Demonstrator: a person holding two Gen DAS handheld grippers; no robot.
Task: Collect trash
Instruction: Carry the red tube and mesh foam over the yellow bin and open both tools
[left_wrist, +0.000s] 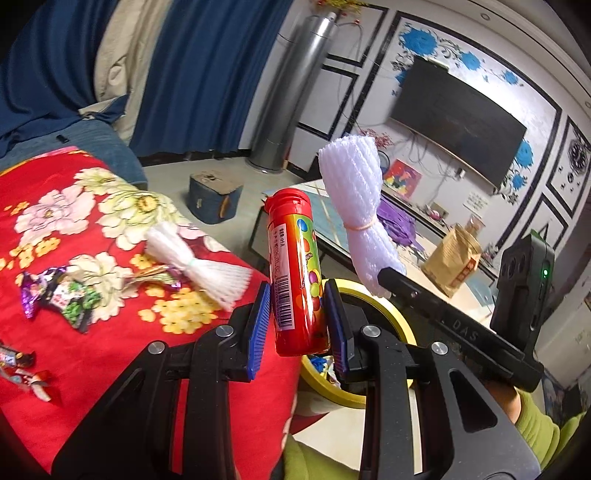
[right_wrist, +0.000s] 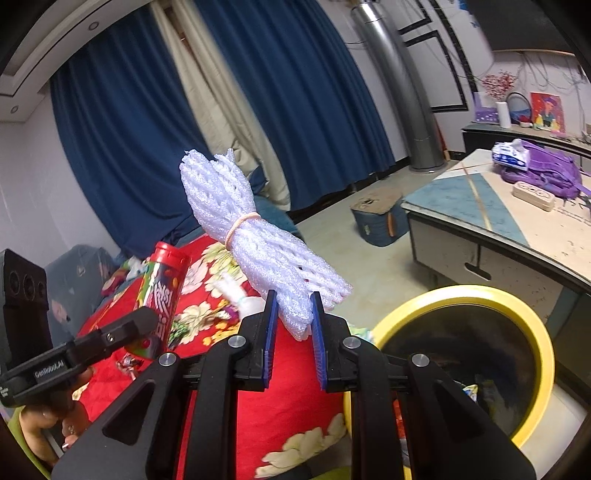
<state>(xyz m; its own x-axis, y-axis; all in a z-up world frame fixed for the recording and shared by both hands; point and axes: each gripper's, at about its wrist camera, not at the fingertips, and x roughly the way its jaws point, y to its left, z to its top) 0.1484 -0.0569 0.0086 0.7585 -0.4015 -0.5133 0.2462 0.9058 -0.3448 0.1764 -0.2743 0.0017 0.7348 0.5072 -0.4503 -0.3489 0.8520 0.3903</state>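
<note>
Beside the red floral bedspread (left_wrist: 92, 332), the yellow-rimmed round bin (right_wrist: 532, 321) lies just right of the right claw (right_wrist: 293, 332) gripping a white foam-net bundle (right_wrist: 255, 243), nearer than the left claw (left_wrist: 297, 321) clamping the upright red candy tube (left_wrist: 295, 273).

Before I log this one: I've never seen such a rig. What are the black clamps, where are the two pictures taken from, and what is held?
No robot here: a person carries a two-finger clamp in each hand, with a camera on each looking along its fingers. The left camera shows the left gripper shut on a red candy tube. The right camera shows the right gripper shut on a bundle of white foam net. Each view also catches the other gripper. Beside them stands a yellow-rimmed bin. On the red floral cloth lie another foam bundle and candy wrappers.
</note>
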